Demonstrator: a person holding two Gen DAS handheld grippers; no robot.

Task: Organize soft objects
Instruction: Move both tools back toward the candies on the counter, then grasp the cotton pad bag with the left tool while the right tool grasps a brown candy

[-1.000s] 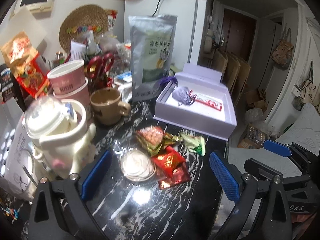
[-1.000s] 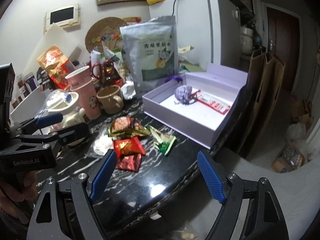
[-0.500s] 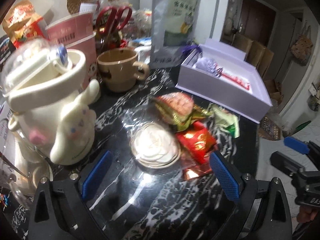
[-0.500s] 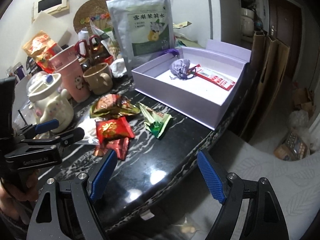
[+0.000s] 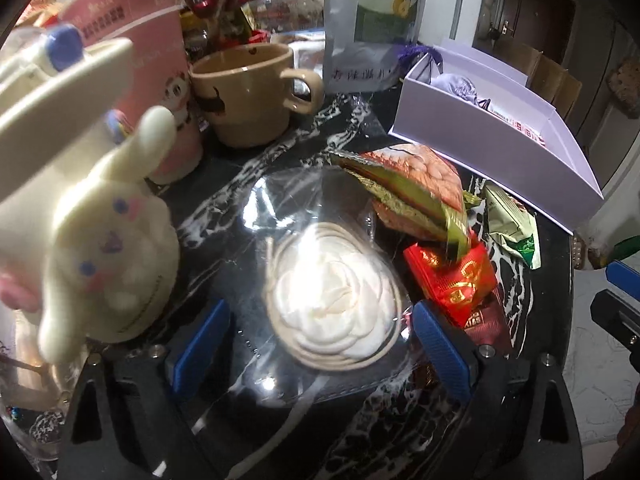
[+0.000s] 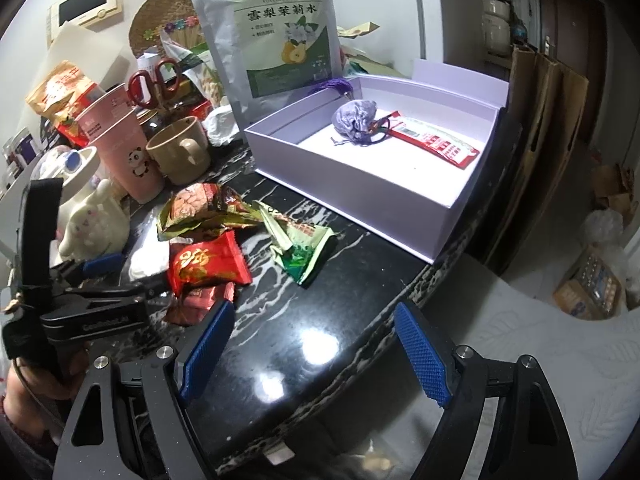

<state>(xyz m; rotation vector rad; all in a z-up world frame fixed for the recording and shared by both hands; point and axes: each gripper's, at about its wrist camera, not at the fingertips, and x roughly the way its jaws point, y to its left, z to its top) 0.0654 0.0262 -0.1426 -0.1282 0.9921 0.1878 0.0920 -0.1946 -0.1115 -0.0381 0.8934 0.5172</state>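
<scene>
A white fabric flower in a clear plastic bag [image 5: 334, 308] lies on the black marble counter, between the open fingers of my left gripper [image 5: 320, 340]. To its right lie a nut snack packet [image 5: 412, 192], a red packet [image 5: 452, 276] and a green packet [image 5: 512, 228]. The right wrist view shows the same pile: red packet [image 6: 206, 266], green packet [image 6: 302, 246]. The open lavender box [image 6: 360, 196] holds a purple pouch [image 6: 356, 120] and a red sachet [image 6: 434, 142]. My right gripper [image 6: 316, 352] is open and empty above the counter's front edge.
A white bunny-shaped pot [image 5: 92, 248], a pink panda cup [image 5: 144, 60] and a tan mug [image 5: 248, 92] crowd the left. A tall grey tea pouch [image 6: 272, 36] and red scissors [image 6: 154, 80] stand behind. The counter edge drops off at the right.
My left gripper has moved forward and down onto the bagged white flower, which now lies between its fingers. My right gripper has moved slightly closer to the counter.
</scene>
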